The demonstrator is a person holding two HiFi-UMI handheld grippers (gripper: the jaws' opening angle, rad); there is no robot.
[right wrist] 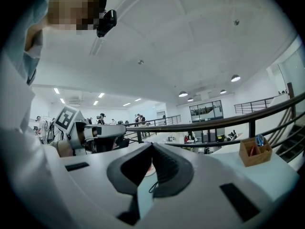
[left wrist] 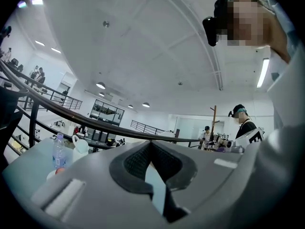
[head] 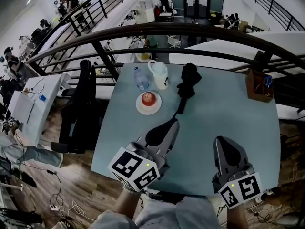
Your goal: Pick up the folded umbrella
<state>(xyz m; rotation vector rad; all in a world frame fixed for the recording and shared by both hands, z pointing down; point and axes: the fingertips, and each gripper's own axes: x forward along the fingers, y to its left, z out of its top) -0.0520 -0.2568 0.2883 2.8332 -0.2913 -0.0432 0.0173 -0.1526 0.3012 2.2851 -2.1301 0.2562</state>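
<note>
Starting at the far left of the table (head: 228, 123), a clear bottle (head: 141, 78) stands beside a white mug (head: 160, 74); what is inside the mug cannot be seen. Just nearer than these, a small plate (head: 138, 107) holds a red apple (head: 148, 98).

The left gripper (head: 171, 126) comes next, clenched on nothing, its jaws pressed together and aimed far and slightly right. The folded umbrella (head: 188, 82) lies flat on the table just beyond it. Its long axis runs near to far, with the bunched black canopy at the far end and the slim handle end towards the person. That handle end sits near the left gripper's tip, so the left hand is judged the closer one, and it would have to part its jaws before reaching in.

The right gripper (head: 221, 144) is also closed and empty, and lies nearer the person, well apart from the umbrella. At the far right edge, a wooden box (head: 257, 87) holds blue-handled scissors (head: 268, 81).
</note>
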